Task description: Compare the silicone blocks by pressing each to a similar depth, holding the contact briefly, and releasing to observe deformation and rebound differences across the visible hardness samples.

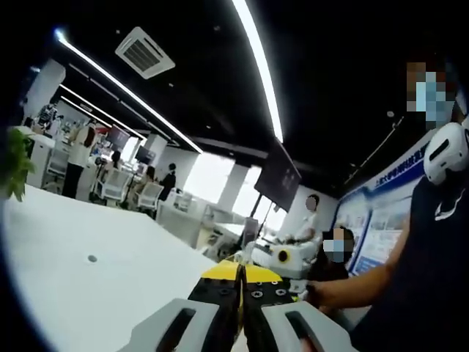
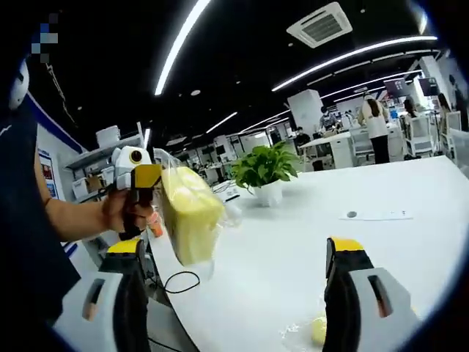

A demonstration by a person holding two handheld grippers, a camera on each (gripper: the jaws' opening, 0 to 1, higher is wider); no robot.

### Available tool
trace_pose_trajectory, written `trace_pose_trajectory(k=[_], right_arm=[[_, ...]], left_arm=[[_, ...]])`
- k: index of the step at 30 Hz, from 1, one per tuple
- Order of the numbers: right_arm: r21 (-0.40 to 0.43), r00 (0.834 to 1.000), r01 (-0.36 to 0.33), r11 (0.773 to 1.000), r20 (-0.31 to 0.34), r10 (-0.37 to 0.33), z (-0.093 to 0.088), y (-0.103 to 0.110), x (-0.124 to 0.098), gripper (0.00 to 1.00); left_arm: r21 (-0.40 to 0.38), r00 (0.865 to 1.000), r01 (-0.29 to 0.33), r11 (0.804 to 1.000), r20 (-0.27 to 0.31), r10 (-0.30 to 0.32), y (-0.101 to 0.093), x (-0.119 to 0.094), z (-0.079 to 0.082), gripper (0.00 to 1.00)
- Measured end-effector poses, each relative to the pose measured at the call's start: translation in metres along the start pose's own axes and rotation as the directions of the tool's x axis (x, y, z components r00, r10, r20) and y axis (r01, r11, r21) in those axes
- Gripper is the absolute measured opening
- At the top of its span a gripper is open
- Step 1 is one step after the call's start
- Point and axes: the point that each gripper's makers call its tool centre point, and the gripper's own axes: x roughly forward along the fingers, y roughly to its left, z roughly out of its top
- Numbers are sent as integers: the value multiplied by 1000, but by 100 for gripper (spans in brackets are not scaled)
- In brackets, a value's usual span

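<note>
In the right gripper view a pale yellow silicone block in clear wrap hangs in the air over the table's left edge, held by my left gripper. In the left gripper view the left gripper has its yellow-tipped jaws pressed together, and the block itself is hidden from there. My right gripper is open, its jaws wide apart above the table with nothing between them. Another small yellowish block in clear wrap lies on the table by the right jaw.
The white table carries a potted plant and a flat sheet. A black cable loops at the table's left edge. The person holding the grippers stands close by. Other people, desks and chairs are far behind.
</note>
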Motion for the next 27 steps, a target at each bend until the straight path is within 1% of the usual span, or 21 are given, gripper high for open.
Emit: trace_pose_trajectory(k=[1,2,5,8,9,11,13,15,16,18,19,21,22,23,24,25,27], right_arm=[[1,1000,15,1000,-1,-15,-1,-4,-3,96],[-6,999,42,999,0,-42,-2,-11,-8,96],[-13,996,90,996,8,-90,-6,-22,-22,96],[-24,991,130,991,-10,-130,-13,-31,-34,96],[-44,986,161,986,-36,-162,-18,-37,-40,96],[-65,982,184,981,-33,-186,-23,-41,-50,96],[-51,974,219,974,-50,-222,-33,-49,-60,96],[-45,971,229,972,-64,-232,-39,-52,-66,96],[-59,968,233,971,-79,-238,-43,-52,-70,96],[-74,966,247,966,-62,-252,-47,-53,-78,96],[-55,963,257,965,-66,-260,-49,-55,-81,96],[-47,957,277,960,-77,-280,-54,-58,-85,96],[-63,952,291,955,-81,-295,-56,-61,-88,96],[-81,948,298,951,-92,-305,-59,-63,-90,96],[-112,940,313,943,-107,-325,-64,-67,-93,96],[-124,934,324,938,-115,-338,-67,-70,-96,96],[-99,928,342,935,-124,-352,-75,-78,-101,96]], left_arm=[[-1,1000,-10,1000,3,10,2,0,0,0],[-9,999,-34,999,8,34,7,-2,0,0],[-22,999,-49,999,21,50,12,-5,-2,0],[-45,997,-70,997,41,72,18,-8,-3,0],[-49,995,-86,995,51,89,22,-10,-1,0],[-46,994,-92,995,59,94,23,-12,-1,0],[-69,991,-106,992,69,110,30,-17,-3,0],[-85,988,-134,987,70,140,38,-20,-4,0],[-81,987,-135,988,76,141,39,-22,-4,0],[-86,986,-136,987,83,143,43,-26,-6,0],[-95,986,-140,986,79,148,46,-27,-8,0],[-108,983,-162,981,75,170,56,-30,-11,0],[-153,981,-158,976,86,172,60,-32,-11,0],[-157,980,-159,975,92,175,63,-33,-11,0],[-154,979,-165,974,94,181,68,-34,-12,0],[-166,979,-167,972,91,184,71,-34,-14,0],[-181,976,-182,966,82,200,80,-35,-20,0]])
